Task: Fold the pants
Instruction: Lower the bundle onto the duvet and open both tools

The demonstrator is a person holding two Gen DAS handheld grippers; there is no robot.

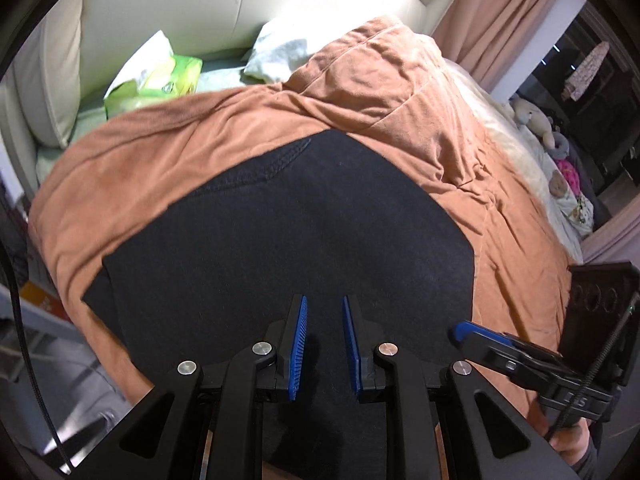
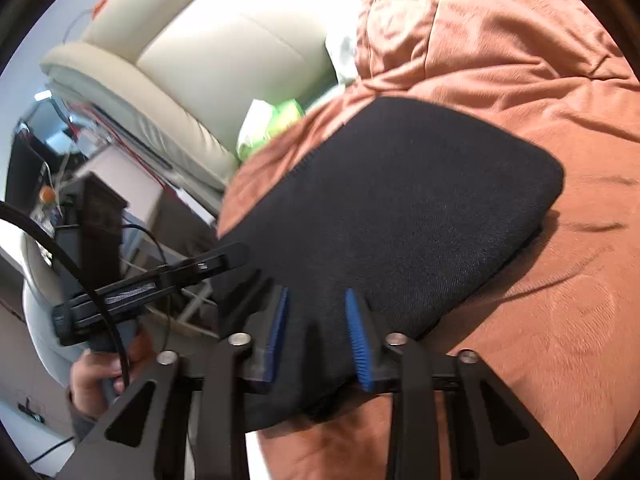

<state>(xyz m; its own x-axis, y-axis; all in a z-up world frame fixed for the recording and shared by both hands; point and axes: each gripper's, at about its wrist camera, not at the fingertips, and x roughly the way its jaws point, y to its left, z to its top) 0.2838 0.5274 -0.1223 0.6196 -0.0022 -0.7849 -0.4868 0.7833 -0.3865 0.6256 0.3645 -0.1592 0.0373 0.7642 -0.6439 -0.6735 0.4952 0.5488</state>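
From the left wrist, the black pants (image 1: pixel 280 232) lie folded flat on the rust-orange blanket (image 1: pixel 168 148), spreading ahead of and beneath the left gripper (image 1: pixel 324 344). Its blue pads stand slightly apart with nothing between them — dark cloth lies below. The right gripper (image 1: pixel 464 330) enters at the blanket's right edge.

From the right wrist, the pants (image 2: pixel 400 208) reach toward the blanket's (image 2: pixel 520 80) left edge. The right gripper (image 2: pixel 316 336) has a bunch of the near hem between its pads, which have just been closing — gripped, it seems. The left gripper (image 2: pixel 236 254) hovers alongside, its state hidden here.

Plain black pants (image 1: pixel 288 232) lie on a rust-orange blanket (image 1: pixel 360 92).
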